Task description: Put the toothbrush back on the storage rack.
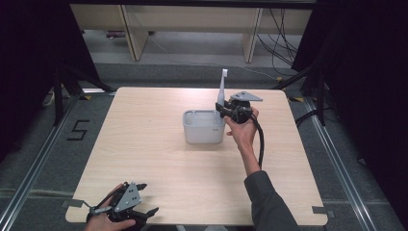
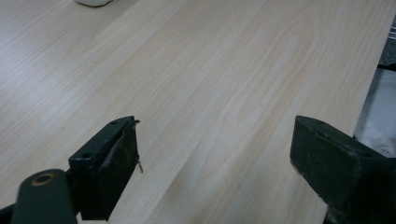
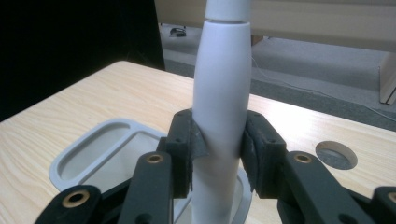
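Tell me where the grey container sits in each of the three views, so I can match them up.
High view: the grey container stands mid-table, left of the right gripper.
Left gripper view: a pale corner at the top edge may be it; too little to tell.
Right gripper view: lower left, behind the jaws.
Shared landmark: the wooden table.
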`<action>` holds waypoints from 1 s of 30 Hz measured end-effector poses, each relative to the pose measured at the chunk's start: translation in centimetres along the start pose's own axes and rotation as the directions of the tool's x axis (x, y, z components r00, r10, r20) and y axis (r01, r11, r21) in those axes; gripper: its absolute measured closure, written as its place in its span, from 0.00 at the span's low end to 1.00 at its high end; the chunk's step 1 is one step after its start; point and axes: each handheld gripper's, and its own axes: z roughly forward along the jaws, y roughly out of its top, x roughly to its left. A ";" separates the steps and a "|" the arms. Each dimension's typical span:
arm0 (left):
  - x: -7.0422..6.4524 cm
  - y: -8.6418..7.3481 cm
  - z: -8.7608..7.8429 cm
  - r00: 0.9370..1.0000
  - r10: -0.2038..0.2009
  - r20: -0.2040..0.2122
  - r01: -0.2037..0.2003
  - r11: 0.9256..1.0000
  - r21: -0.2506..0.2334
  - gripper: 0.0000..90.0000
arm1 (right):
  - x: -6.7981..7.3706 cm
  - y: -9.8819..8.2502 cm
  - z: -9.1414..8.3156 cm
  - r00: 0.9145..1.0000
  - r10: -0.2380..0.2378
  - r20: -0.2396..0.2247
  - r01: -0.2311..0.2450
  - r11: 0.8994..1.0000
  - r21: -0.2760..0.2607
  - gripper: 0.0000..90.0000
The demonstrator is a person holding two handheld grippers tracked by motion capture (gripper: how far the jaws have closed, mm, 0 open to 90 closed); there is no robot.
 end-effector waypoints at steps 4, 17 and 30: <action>0.0 0.0 0.0 1.000 0.007 -0.007 -0.007 1.000 0.002 0.16 | 0.1 -0.4 0.1 1.000 0.006 -0.005 -0.006 1.000 0.005 0.74; 0.0 0.0 0.0 1.000 0.004 0.003 -0.004 1.000 0.003 0.16 | 0.3 -1.0 0.4 0.998 -0.060 0.016 0.060 0.998 0.036 0.74; 0.0 0.0 0.1 1.000 -0.003 0.004 0.003 1.000 0.003 0.16 | 0.5 -1.2 0.5 0.998 -0.061 0.021 0.060 0.997 0.053 0.77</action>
